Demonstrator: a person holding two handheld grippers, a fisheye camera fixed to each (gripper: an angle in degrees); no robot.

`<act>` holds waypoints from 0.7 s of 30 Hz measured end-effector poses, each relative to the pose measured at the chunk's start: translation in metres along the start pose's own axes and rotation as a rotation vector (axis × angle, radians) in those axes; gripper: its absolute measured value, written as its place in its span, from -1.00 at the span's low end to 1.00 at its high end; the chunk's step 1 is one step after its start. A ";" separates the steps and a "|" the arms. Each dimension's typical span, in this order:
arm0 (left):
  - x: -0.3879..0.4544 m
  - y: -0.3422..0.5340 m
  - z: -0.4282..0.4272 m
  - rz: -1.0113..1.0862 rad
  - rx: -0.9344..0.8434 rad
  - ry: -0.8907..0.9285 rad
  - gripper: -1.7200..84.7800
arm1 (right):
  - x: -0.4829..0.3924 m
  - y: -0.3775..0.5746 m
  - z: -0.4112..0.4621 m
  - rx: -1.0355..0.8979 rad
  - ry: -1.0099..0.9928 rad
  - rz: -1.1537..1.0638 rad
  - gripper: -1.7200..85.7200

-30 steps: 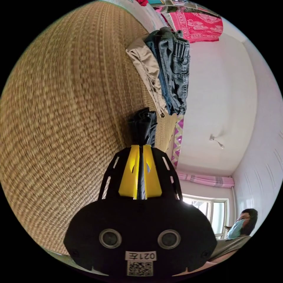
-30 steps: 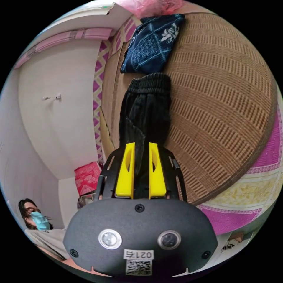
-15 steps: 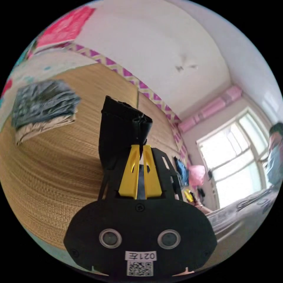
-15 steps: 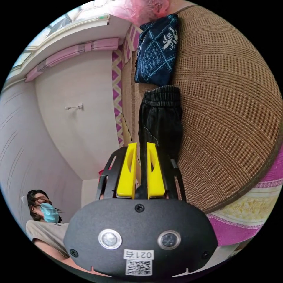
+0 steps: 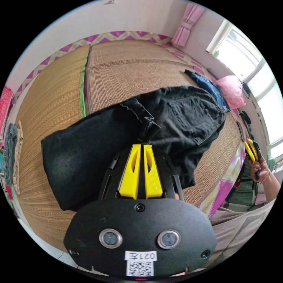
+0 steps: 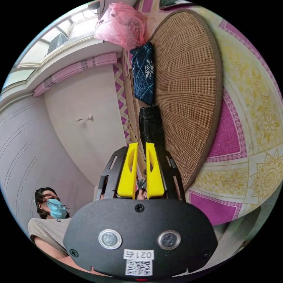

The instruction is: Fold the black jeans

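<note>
Woven straw matting (image 5: 123,65) covers a bed across the upper half of the left gripper view, with the black jeans (image 5: 97,144) spread flat over it at mid-frame. The left tool (image 5: 144,145), at lower centre, has its yellow jaws nearly together, pinching a bunched edge of the jeans at their tips. At the right edge the right tool (image 5: 250,147) sits in a hand (image 5: 259,169), off the bed. In the right gripper view, the right tool (image 6: 138,144) has a narrow gap between its jaws, gripping nothing; the jeans (image 6: 150,126) lie beyond on the mat, below a folded dark blue cloth (image 6: 144,73) and a pink bag (image 6: 123,23).
</note>
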State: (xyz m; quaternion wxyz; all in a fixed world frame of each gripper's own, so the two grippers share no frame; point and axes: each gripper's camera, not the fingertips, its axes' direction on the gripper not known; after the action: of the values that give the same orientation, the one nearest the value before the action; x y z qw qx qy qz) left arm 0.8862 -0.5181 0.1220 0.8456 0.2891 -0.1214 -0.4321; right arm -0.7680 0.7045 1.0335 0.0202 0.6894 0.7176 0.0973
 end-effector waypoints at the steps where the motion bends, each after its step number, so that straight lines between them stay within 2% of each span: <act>1: 0.005 -0.006 -0.009 0.022 0.023 0.000 -0.97 | -0.003 0.001 -0.003 -0.004 0.002 -0.004 -0.84; 6: 0.017 -0.019 0.022 0.131 -0.072 -0.014 -0.94 | -0.024 0.000 0.004 -0.078 0.013 -0.025 -0.79; 7: 0.010 -0.022 0.042 0.107 -0.131 -0.020 -0.91 | -0.026 -0.001 0.008 -0.088 0.007 -0.026 -0.78; 9: -0.008 -0.030 0.044 0.048 -0.120 0.031 -0.87 | -0.038 -0.005 0.026 -0.108 0.014 -0.023 -0.72; 12: -0.054 -0.041 0.044 -0.078 -0.117 0.309 -0.77 | -0.059 -0.009 0.048 -0.083 0.097 -0.050 -0.66; 14: -0.101 -0.034 0.030 -0.192 0.008 0.600 -0.75 | -0.073 -0.010 0.059 -0.042 0.147 -0.085 -0.63; 16: -0.131 -0.027 0.019 -0.240 0.089 0.797 -0.74 | -0.089 -0.010 0.071 0.005 0.175 -0.120 -0.61; 21: -0.169 -0.003 -0.022 -0.185 0.119 0.805 -0.82 | -0.140 -0.003 0.129 -0.043 0.201 -0.179 -0.62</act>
State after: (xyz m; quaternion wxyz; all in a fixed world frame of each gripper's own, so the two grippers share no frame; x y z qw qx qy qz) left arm 0.7933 -0.3757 0.1099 0.7650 0.4929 0.2208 -0.3508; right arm -0.7425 0.5795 0.8915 -0.0282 0.6089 0.7722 0.1790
